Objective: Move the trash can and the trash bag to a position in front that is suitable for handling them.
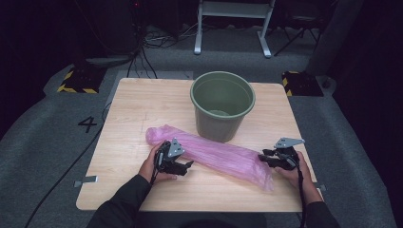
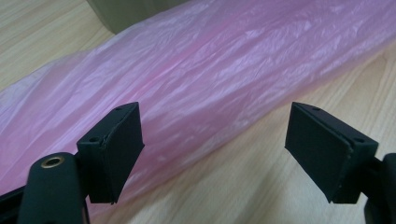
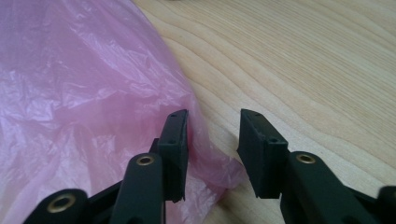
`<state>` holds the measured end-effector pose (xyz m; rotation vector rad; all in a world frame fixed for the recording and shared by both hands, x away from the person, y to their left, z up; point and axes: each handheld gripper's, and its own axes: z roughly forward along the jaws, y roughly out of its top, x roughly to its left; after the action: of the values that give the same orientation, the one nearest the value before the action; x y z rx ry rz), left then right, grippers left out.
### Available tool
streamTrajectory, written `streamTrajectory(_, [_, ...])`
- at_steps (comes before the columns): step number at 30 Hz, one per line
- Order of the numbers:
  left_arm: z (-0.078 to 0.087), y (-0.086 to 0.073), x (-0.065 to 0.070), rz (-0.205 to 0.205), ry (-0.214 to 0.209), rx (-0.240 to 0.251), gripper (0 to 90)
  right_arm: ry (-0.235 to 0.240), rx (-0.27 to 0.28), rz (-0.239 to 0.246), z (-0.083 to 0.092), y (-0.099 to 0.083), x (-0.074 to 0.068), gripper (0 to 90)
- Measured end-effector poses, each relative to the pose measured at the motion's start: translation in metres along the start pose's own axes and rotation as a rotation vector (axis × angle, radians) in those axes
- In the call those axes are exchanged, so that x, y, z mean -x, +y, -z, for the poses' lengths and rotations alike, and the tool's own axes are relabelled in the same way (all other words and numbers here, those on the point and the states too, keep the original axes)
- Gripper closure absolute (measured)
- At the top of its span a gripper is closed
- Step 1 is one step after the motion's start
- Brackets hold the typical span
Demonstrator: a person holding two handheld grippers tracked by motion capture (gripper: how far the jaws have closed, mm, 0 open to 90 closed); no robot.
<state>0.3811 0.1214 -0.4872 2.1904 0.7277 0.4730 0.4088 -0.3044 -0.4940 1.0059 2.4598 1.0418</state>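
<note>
At the lower left of the high view I am holding my left gripper (image 1: 183, 166) spread wide beside the pink bag (image 1: 214, 154), which is lying across the table (image 1: 123, 109); thin film may be slipping away. The green bucket (image 1: 222, 104) is crowding the bag. At lower right, my right gripper (image 1: 266, 159) is parted, film lying loose between.

lab – hazard-striped floor blocks (image 1: 78, 81), loose cables (image 1: 142, 57), numbered floor
</note>
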Motion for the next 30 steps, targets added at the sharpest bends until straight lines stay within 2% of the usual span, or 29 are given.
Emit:
streamTrajectory(6, [-0.004, 0.000, -0.003, 0.014, 0.014, -0.015, 18.3, 0.025, -0.003, 0.006, 0.001, 0.000, -0.001, 60.2])
streamTrajectory(7, [-0.004, 0.000, -0.004, 0.017, 0.028, -0.016, 18.4, 0.030, -0.004, 0.007, 0.001, 0.000, -0.002, 60.0])
streamTrajectory(10, [-0.004, -0.001, -0.007, 0.030, 0.040, -0.008, 23.7, 0.055, -0.008, 0.032, 0.001, 0.001, -0.005, 57.5])
streamTrajectory(12, [-0.004, -0.002, -0.009, 0.038, 0.054, -0.011, 23.8, 0.070, -0.010, 0.048, 0.001, 0.001, -0.007, 55.6])
streamTrajectory(17, [-0.005, -0.004, -0.017, 0.113, 0.079, -0.003, 20.1, 0.070, -0.018, 0.069, -0.001, 0.002, -0.011, 53.8])
streamTrajectory(19, [-0.006, -0.004, -0.020, 0.146, 0.113, -0.011, 21.1, 0.073, -0.016, 0.070, -0.002, 0.003, -0.012, 53.5])
streamTrajectory(21, [-0.004, -0.005, -0.022, 0.169, 0.088, 0.011, 22.7, 0.077, -0.017, 0.072, -0.002, 0.003, -0.012, 53.4])
streamTrajectory(23, [-0.001, -0.002, -0.019, 0.154, 0.086, 0.031, 23.1, 0.078, -0.015, 0.075, -0.002, 0.003, -0.014, 53.5])
streamTrajectory(30, [-0.009, 0.006, -0.007, 0.090, 0.040, 0.024, 22.6, 0.095, -0.016, 0.092, -0.004, 0.004, -0.018, 52.4])
